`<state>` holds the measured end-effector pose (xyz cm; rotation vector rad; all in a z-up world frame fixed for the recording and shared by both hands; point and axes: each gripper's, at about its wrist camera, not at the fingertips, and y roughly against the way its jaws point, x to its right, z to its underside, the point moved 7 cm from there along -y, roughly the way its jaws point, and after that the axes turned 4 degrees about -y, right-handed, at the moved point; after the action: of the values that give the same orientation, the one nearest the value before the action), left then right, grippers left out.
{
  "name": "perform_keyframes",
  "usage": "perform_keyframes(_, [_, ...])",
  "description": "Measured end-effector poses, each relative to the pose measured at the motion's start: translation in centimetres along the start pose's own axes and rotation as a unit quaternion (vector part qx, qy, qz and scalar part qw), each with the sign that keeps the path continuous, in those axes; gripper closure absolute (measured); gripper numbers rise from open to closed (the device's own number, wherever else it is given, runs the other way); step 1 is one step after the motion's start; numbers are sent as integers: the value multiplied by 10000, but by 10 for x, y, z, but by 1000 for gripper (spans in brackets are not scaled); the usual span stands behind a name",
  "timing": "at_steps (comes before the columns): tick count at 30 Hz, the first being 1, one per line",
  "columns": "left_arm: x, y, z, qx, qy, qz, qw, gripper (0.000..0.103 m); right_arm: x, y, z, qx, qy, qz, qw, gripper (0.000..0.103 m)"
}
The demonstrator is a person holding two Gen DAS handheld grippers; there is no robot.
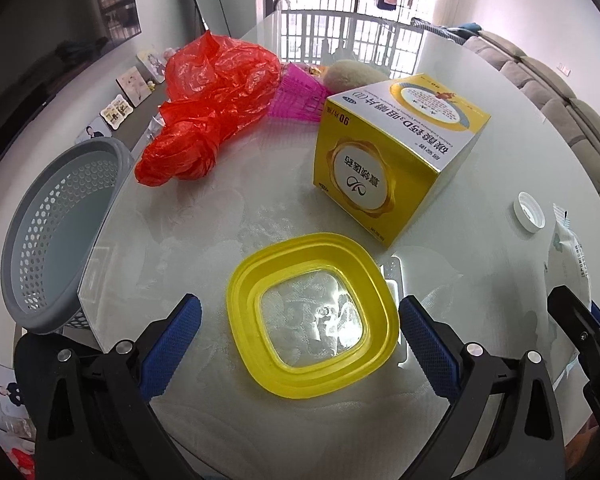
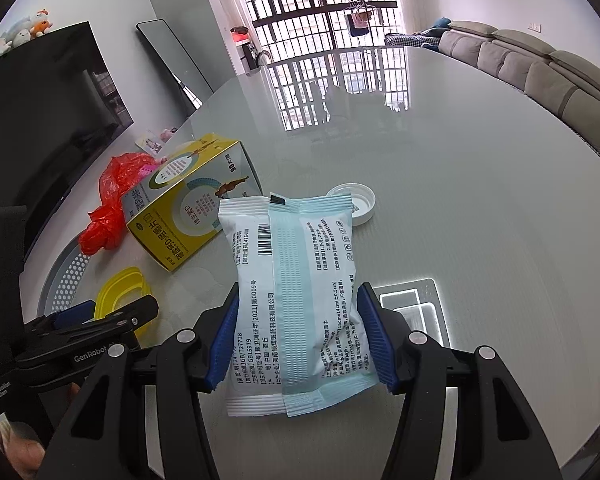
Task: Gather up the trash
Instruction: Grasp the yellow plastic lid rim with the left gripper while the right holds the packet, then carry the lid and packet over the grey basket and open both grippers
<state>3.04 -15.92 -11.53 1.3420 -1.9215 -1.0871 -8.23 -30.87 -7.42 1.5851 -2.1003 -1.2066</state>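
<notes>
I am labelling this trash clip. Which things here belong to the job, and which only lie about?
Job: white packet in right tool; yellow lid; red bag; yellow box; white cap; grey basket.
Lying about: sofa; photo frames.

A grey sofa (image 2: pixel 540 72) lines the wall, with a dark television (image 2: pixel 40 120) and barred window (image 2: pixel 320 12) nearby.

We see only a strip of the white-and-teal printed sachet (image 1: pixel 571 256) beyond the right-hand jaw, cut by the frame edge. The grey perforated plastic basket (image 2: pixel 66 276) left of the jaws sits half behind the black neighbouring gripper (image 2: pixel 100 312) (its blue pads barely show). The sachet's small print is unreadable.
</notes>
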Motion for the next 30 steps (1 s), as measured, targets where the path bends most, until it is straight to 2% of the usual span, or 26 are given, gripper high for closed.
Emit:
perform_keyframes(9, [1,-6,-1,267,-268,-67,9993,8,-4,5,2,38,-5,36,10000,48])
perform_keyframes(13, [3,-2,-2,416,-374,40,9984,26,-4,3,5,-16,-46,81,10000,48])
perform_keyframes(16, [3,2,-3,480,-468,38,9977,29,-8,3,8,-32,-30,65,10000,48])
perform_keyframes(23, [-13,22,-3,725,-473,27,9962,30,-31,10,12,33,131,20,9999,48])
perform_keyframes(30, [-57,56,0,1097,-275,-270,9932,30,-76,17,19,97,427,-249,9987,48])
